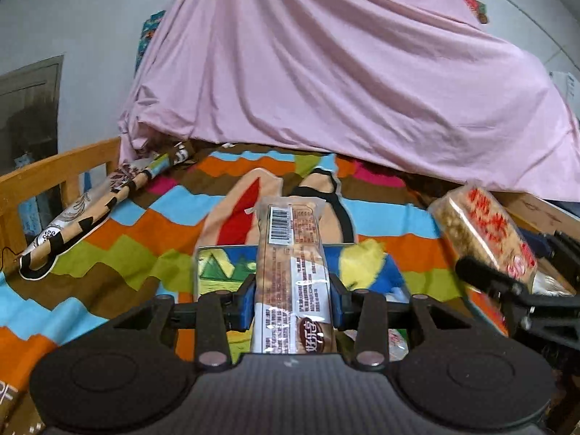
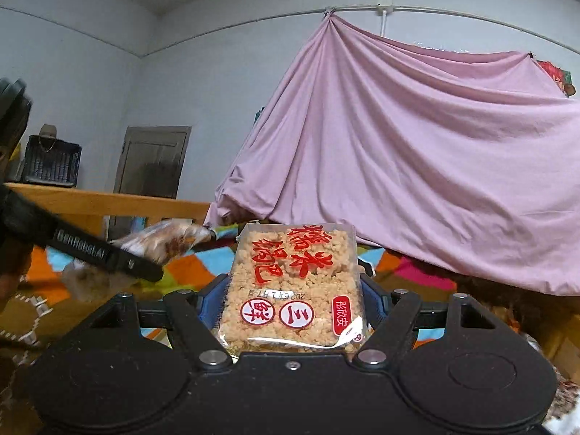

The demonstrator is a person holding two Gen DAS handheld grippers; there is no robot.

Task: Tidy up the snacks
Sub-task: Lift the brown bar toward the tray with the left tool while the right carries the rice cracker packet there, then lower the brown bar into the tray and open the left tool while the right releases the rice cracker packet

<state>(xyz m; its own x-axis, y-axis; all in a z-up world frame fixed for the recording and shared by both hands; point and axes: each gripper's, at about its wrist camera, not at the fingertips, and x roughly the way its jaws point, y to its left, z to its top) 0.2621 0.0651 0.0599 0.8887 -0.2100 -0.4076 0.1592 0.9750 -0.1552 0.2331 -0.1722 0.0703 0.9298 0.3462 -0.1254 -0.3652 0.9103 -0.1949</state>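
From the left wrist, we saw our left tool (image 1: pixel 292 299) clamping a long clear-wrapped biscuit pack with a barcode (image 1: pixel 291 253), above the patchwork bedspread (image 1: pixel 119 232). From the right wrist, our right tool (image 2: pixel 295 299) gripped a square clear bag of crispy rice cake with red lettering (image 2: pixel 295 286), the pink draped sheet (image 2: pixel 417 145) beyond.

motion-blurred snack pack (image 2: pixel 159 243) beside the left gripper's fingers (image 2: pixel 108 255), label unreadable

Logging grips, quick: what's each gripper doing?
Left gripper: shut on the long snack pack.
Right gripper: shut on the rice cracker pack.
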